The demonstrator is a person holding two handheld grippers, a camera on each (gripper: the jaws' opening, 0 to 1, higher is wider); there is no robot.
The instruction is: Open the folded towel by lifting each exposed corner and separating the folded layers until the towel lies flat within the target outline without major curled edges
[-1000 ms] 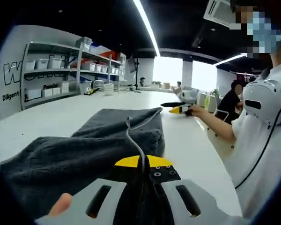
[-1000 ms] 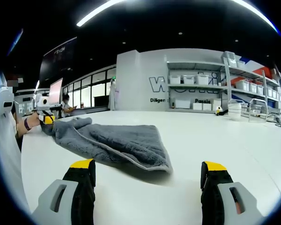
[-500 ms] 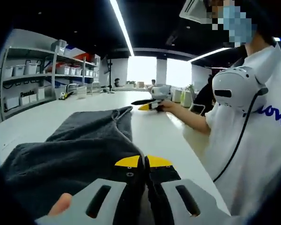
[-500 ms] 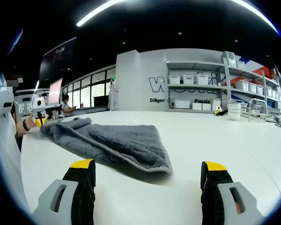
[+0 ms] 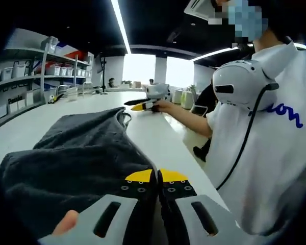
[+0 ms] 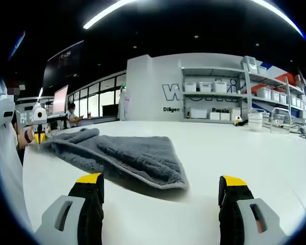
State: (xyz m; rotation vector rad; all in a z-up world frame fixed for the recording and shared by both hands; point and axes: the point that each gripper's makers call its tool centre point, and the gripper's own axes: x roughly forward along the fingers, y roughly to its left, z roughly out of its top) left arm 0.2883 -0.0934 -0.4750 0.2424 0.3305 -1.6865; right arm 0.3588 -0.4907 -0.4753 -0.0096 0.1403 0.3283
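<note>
Left gripper (image 5: 156, 176) clamped on grey towel (image 5: 76, 158) edge, lower centre; right gripper (image 6: 160, 191) spread wide above white tabletop (image 6: 234, 153).

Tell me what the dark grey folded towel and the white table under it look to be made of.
The dark grey folded towel looks like plush microfibre or terry: a fuzzy, matte pile with soft folds and a smoother stitched edge. The white table looks like a hard, smooth laminate or painted top with a faint sheen; which one cannot be told.
</note>
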